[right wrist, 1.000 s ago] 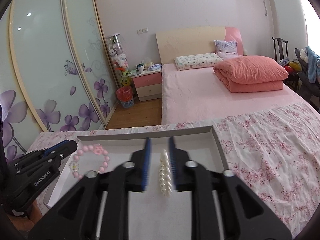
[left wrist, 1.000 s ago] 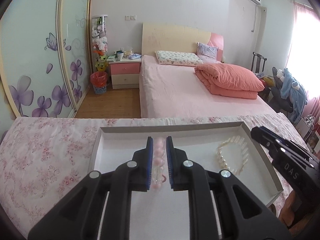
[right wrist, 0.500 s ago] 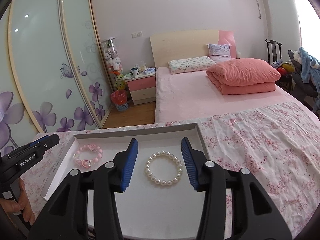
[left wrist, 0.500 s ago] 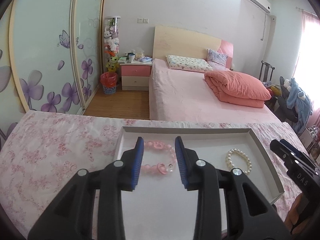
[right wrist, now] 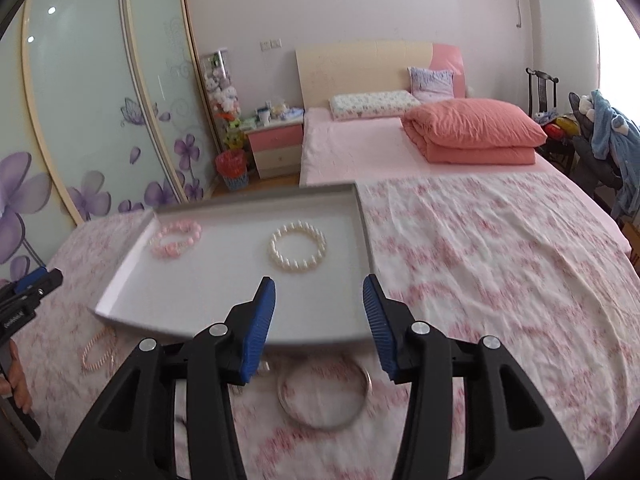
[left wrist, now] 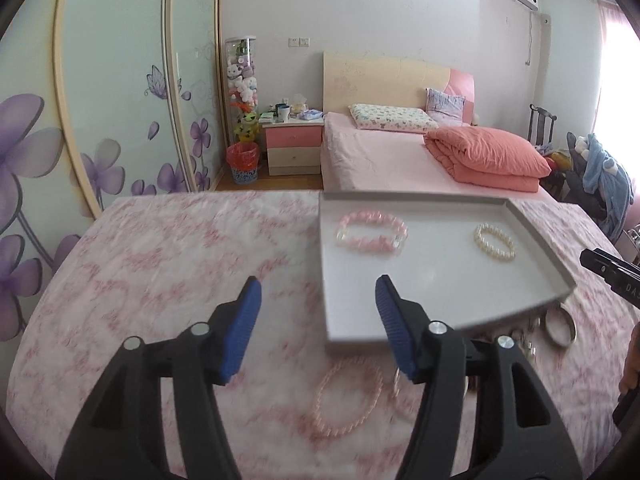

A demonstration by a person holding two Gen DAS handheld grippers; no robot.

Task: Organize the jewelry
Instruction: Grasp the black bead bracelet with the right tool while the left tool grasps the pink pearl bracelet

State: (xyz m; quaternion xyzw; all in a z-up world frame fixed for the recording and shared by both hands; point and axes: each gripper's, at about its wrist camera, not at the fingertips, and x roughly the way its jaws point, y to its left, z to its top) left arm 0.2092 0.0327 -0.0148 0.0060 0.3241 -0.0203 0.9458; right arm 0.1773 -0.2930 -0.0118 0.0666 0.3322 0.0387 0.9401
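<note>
Now we're between picks: pink bracelet (left wrist: 372,232) and pearl bracelet (right wrist: 298,250) lie in the tray (left wrist: 440,304). Left gripper (left wrist: 318,326) jaws opening, empty; right gripper (right wrist: 319,320) jaws apart, empty. Next: thin pink bracelet (left wrist: 348,398) and metal bangle (right wrist: 324,394), both just in front of the tray.

Pink bead bracelet (left wrist: 372,232) and pearl bracelet (left wrist: 494,242) lie flat in tray (left wrist: 440,304).

Right edge of left wrist view: black body of the right gripper (left wrist: 612,278) carries pale letters, "DAS" legible, rest cut off by the frame. Lower left edge of right wrist view: the left gripper (right wrist: 24,300) bears a small white printed label, too blurred to read. No other text legible.
</note>
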